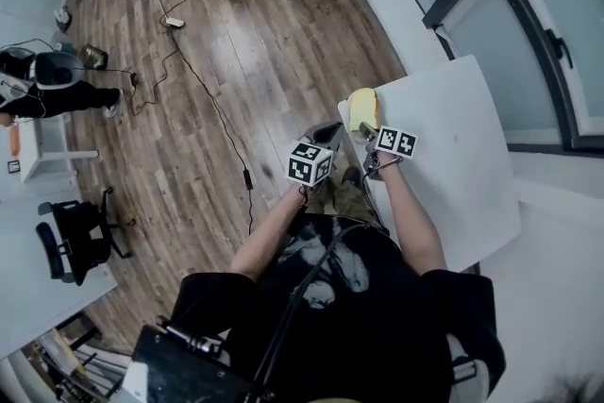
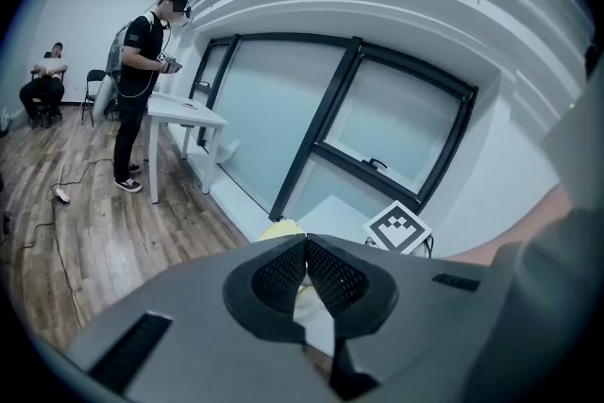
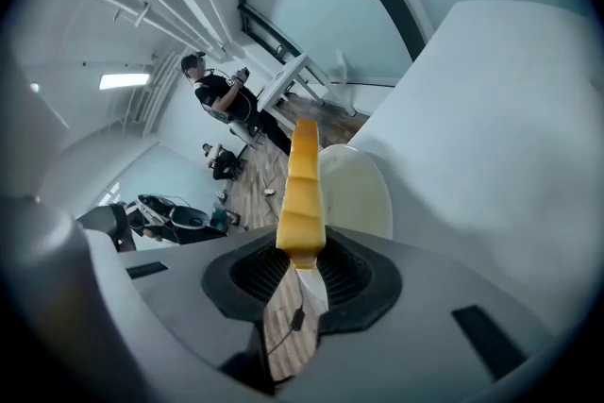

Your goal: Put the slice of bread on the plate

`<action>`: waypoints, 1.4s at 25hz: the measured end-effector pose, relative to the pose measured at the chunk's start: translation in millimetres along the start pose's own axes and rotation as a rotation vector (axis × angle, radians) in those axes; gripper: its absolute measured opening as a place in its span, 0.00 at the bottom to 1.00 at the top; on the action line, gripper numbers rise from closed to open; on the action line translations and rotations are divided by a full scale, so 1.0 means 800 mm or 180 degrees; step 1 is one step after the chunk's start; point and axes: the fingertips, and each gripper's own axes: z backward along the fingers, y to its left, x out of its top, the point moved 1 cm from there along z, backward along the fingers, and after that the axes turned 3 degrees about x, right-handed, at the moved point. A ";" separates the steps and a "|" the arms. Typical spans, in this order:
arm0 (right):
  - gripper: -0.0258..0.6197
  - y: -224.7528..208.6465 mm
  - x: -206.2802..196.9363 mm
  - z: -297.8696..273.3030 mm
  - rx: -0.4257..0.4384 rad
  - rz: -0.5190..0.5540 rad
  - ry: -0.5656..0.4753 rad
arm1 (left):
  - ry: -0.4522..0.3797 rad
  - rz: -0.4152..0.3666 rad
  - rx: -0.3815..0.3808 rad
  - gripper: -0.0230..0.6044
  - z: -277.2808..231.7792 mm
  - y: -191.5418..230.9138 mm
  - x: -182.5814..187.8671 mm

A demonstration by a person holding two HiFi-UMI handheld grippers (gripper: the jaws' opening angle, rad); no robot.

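Observation:
A yellow slice of bread (image 3: 304,189) stands edge-on between the pads of my right gripper (image 3: 302,255), which is shut on its lower end. Just beyond the slice a pale round plate (image 3: 363,193) lies on the white table (image 3: 491,137). In the head view the bread (image 1: 363,109) hangs over the table's near left corner, in front of the right gripper (image 1: 368,132). My left gripper (image 2: 307,252) is shut with nothing between its pads. It hovers left of the right one, off the table's edge (image 1: 330,135). The bread's tip (image 2: 280,228) peeks over its jaws.
The white table (image 1: 462,165) stands against a dark-framed window (image 1: 538,42). Wood floor with a cable (image 1: 203,80) spreads to the left. An office chair (image 1: 71,236) is at the left. A person (image 2: 142,80) stands at another white table (image 2: 184,113) farther back.

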 end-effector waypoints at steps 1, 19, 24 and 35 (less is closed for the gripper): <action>0.18 -0.003 0.000 -0.002 -0.0103 0.0103 0.0029 | 0.0013 0.0003 -0.0006 0.05 -0.001 0.002 -0.001; 0.41 0.009 -0.020 0.020 -0.0247 0.0690 0.0260 | 0.0068 0.0043 -0.0212 0.05 -0.003 -0.010 -0.005; 0.47 -0.006 -0.038 0.038 -0.0659 0.1168 0.0590 | 0.0089 -0.0003 -0.0275 0.05 -0.004 -0.019 -0.005; 0.47 0.076 -0.011 0.111 -0.0255 0.1526 -0.0127 | -0.0009 -0.0100 -0.0377 0.05 0.003 -0.041 0.009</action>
